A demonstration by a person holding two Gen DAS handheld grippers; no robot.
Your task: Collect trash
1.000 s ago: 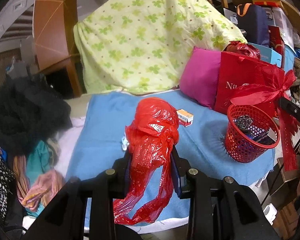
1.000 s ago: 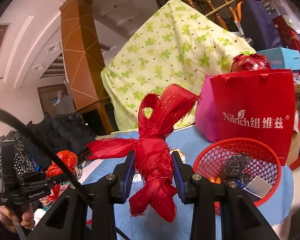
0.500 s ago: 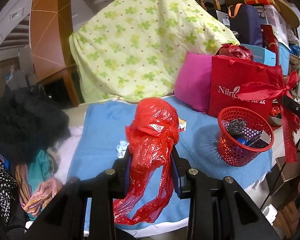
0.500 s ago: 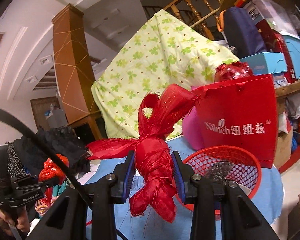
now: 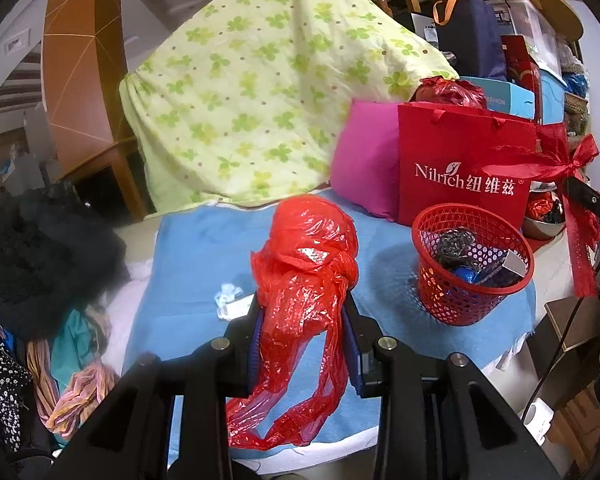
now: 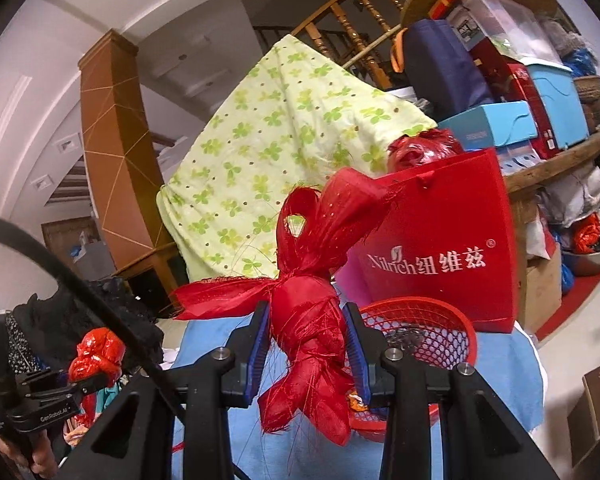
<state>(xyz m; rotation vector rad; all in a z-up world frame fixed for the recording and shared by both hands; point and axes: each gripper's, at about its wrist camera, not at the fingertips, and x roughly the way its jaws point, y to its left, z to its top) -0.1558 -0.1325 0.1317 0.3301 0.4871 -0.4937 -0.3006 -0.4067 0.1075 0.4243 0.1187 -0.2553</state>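
Both hands are loaded. The left gripper [image 5: 305,334] is clamped on a knotted red plastic bag [image 5: 306,276], its loose tails hanging over the near edge of the blue cloth [image 5: 196,256]. The right gripper [image 6: 306,346] is clamped on a red mesh ribbon bow [image 6: 306,312], with frayed ends dangling below the jaws. The red mesh basket [image 5: 472,268] stands at the right edge of the cloth, just in front of the red gift bag [image 5: 464,172], and already holds a steel scourer and wrappers.

The step looks like carrying both pieces to the basket. To do it well:
- bring each load fully over the rim before letting go, since the tails and ribbon streamers could snag it
- drop one at a time; the basket is light and may tip
- go in from above, clear of the gift bag

A small clear wrapper [image 5: 230,300] lies on the cloth near the left gripper, not yet collected.
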